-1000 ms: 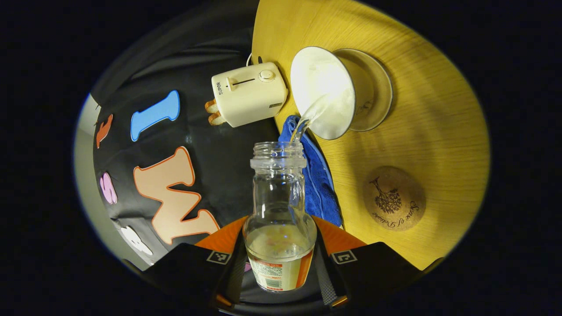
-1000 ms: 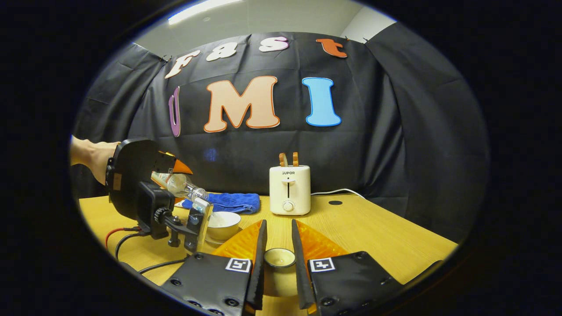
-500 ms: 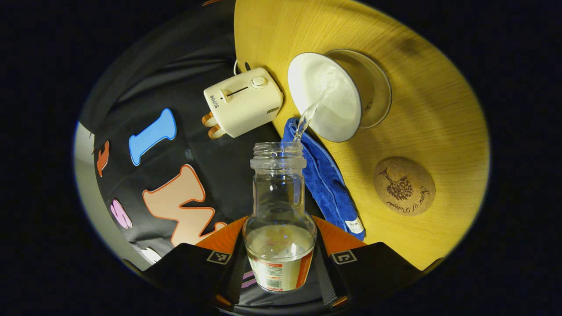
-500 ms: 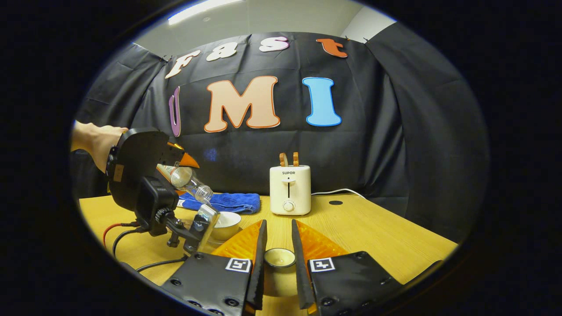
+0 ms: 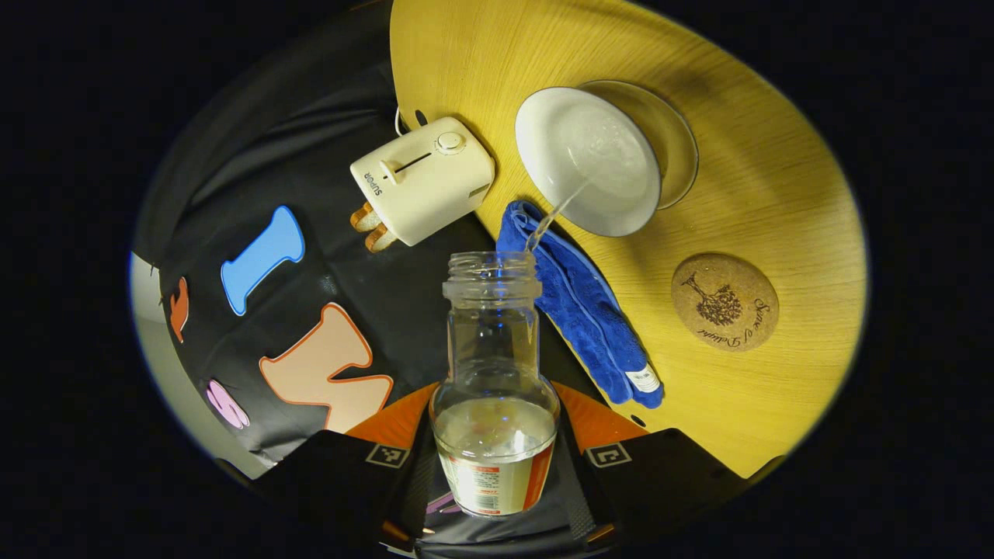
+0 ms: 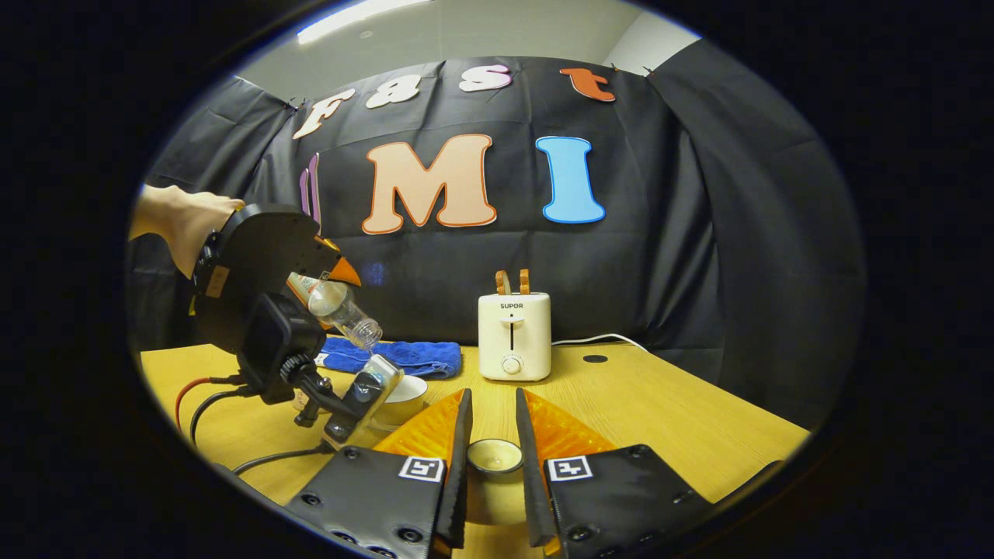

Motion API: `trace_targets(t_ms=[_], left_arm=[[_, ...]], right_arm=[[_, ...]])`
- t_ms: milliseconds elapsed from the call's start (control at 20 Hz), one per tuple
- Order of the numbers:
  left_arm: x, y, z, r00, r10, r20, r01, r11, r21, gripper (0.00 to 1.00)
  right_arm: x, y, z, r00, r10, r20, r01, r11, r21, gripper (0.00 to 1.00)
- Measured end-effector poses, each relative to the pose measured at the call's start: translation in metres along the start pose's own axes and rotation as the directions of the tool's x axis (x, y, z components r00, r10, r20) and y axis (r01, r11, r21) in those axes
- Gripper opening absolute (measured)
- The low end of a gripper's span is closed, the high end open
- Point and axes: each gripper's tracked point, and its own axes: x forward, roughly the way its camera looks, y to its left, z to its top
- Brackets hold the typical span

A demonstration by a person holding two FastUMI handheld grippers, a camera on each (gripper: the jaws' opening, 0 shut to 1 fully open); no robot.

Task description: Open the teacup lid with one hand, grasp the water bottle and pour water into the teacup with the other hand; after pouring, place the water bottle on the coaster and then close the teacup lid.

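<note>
In the left gripper view we see the cork coaster [image 5: 724, 302] bare on the wooden table [image 5: 784, 186]. The left gripper [image 5: 495, 435] clamps the tilted water bottle [image 5: 494, 373], a thin stream falling into the teacup [image 5: 588, 161]. In the right gripper view, the right gripper [image 6: 492, 442] pinches the teacup lid [image 6: 494, 456] above the table. A toaster [image 6: 512, 335] and blue towel [image 6: 404, 355] stand against the black cloth.
</note>
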Motion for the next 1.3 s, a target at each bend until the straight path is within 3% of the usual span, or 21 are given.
trace_targets(t_ms=[600, 750, 850, 1000, 1100, 1200, 1250, 1300], left_arm=[[0.0, -0.001, 0.008, 1.0, 0.004, 0.006, -0.004, 1.0, -0.02, 0.66], [0.005, -0.011, 0.014, 0.999, -0.018, 0.03, 0.022, 0.993, -0.118, 0.66], [0.007, -0.024, 0.019, 0.997, -0.053, 0.057, 0.065, 0.971, -0.23, 0.66], [0.006, -0.03, 0.026, 0.994, -0.042, 0.105, 0.08, 0.915, -0.396, 0.68], [0.006, -0.038, 0.034, 0.988, -0.045, 0.148, 0.118, 0.837, -0.535, 0.66], [0.006, -0.039, 0.032, 0.988, -0.016, 0.153, 0.109, 0.777, -0.619, 0.66], [0.006, -0.039, 0.033, 0.986, 0.005, 0.168, 0.113, 0.725, -0.679, 0.66], [0.004, -0.037, 0.037, 0.981, 0.026, 0.193, 0.13, 0.646, -0.752, 0.66]], right_arm=[[0.001, 0.0, -0.001, 1.0, 0.0, 0.001, 0.0, 1.0, 0.0, 0.35], [0.0, 0.0, -0.001, 1.0, 0.0, 0.001, 0.0, 1.0, 0.0, 0.35], [0.001, 0.0, -0.001, 1.0, 0.0, 0.001, 0.0, 1.0, 0.0, 0.35], [0.0, 0.0, -0.001, 1.0, 0.0, 0.001, 0.0, 1.0, -0.001, 0.35], [0.001, 0.0, -0.001, 1.0, 0.0, 0.001, 0.0, 1.0, -0.001, 0.35], [0.001, 0.0, -0.001, 1.0, 0.0, 0.001, 0.0, 1.0, -0.001, 0.35], [0.0, 0.0, -0.001, 1.0, 0.0, 0.001, 0.0, 1.0, -0.001, 0.35], [0.0, 0.0, -0.001, 1.0, 0.0, 0.001, 0.0, 1.0, -0.001, 0.35]])
